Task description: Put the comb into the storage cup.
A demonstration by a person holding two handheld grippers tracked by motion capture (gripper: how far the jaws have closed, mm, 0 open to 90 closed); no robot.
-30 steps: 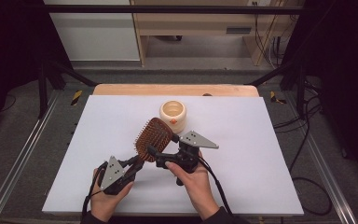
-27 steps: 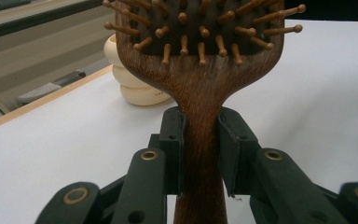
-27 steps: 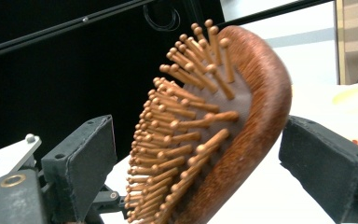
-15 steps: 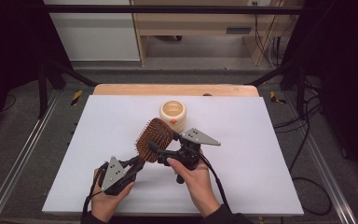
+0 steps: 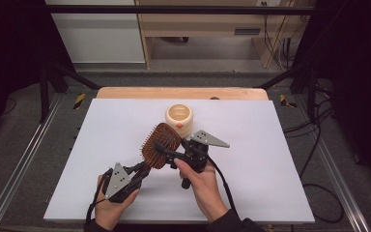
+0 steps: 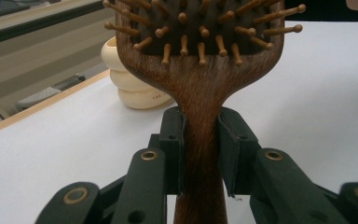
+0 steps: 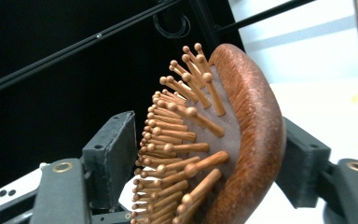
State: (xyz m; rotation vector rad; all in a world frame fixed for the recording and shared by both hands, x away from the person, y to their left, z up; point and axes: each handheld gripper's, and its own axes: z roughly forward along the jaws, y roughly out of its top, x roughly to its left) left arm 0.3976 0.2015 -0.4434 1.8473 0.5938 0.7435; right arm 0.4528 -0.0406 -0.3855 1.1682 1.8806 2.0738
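The hairbrush (image 5: pixel 159 145) was held above the white bench (image 5: pixel 270 159), its handle clamped in the left tool (image 6: pixel 200 154). The right tool (image 7: pixel 205 158) had just been closing around the brush head, one pad against the wooden back, the other meeting the bristle tips. A handover between hands appeared under way, near the cream pot (image 5: pixel 179 119).

A white-topped bench (image 5: pixel 270 159) fills the middle of the frame — one cream pot (image 5: pixel 179 117) stands directly on it, centre, toward the far edge.

Wooden paddle hairbrush (image 5: pixel 158 145): was dark reddish-brown, with lighter tan bristle pins.
Small ceramic jar (image 5: pixel 179 119): was cream.
Table surface (image 5: pixel 261 145): was plain white.
Gripper jaws: were black.
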